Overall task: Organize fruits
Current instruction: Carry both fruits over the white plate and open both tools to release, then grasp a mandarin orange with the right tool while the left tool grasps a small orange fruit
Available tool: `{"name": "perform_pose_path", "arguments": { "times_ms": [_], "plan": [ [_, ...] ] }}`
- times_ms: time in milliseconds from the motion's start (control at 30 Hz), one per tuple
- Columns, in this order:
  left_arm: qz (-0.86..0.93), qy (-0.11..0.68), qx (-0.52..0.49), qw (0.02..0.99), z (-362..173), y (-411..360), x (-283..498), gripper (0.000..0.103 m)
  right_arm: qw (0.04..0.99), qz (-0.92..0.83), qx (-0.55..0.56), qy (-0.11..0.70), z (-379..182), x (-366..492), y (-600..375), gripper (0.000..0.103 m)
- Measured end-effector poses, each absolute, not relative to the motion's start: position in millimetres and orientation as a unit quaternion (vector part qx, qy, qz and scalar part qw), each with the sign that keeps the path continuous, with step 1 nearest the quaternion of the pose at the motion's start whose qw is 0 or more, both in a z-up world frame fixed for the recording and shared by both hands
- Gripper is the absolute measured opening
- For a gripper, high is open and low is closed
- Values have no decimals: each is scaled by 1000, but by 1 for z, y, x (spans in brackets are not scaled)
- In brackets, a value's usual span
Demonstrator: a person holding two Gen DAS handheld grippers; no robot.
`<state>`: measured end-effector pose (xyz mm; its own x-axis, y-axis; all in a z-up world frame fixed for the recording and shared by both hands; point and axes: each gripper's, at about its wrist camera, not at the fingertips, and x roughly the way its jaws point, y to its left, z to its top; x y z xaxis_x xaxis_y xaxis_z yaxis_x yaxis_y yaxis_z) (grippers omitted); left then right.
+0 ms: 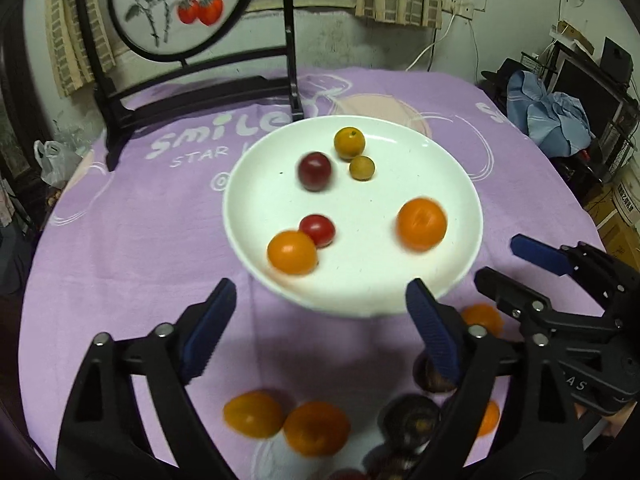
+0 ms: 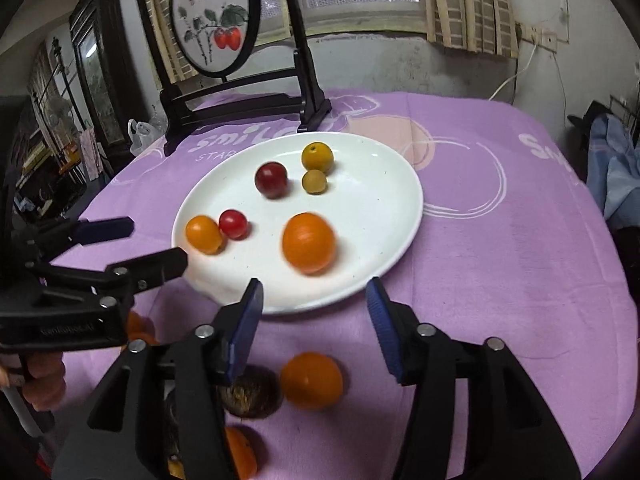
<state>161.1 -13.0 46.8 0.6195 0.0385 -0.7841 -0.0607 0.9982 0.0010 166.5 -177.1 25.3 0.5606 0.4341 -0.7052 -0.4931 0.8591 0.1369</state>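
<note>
With six fruits already on the plate (image 2: 384,240), both the left gripper (image 1: 320,332) and right gripper (image 2: 316,328) hang spread and empty, so next likely comes pinching the orange (image 2: 311,380) at the table's near edge.

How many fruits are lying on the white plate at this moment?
6 on the round white plate: big orange fruit, small orange tomato touching a red cherry tomato, dark red fruit, yellow-orange fruit, small olive-yellow fruit. None appears hidden.

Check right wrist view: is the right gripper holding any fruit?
No. The right gripper is open with nothing between its blue pads, hovering over the near rim of the white plate.
</note>
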Motion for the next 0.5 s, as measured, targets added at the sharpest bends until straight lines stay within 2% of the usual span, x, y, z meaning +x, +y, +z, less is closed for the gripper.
{"name": "perform_pose_path", "arguments": {
  "times_ms": [500],
  "plan": [
    [39, 440, -47, 896, 27, 22, 72, 90, 870, 275, -50, 406, 9, 87, -195, 57]
  ]
}}
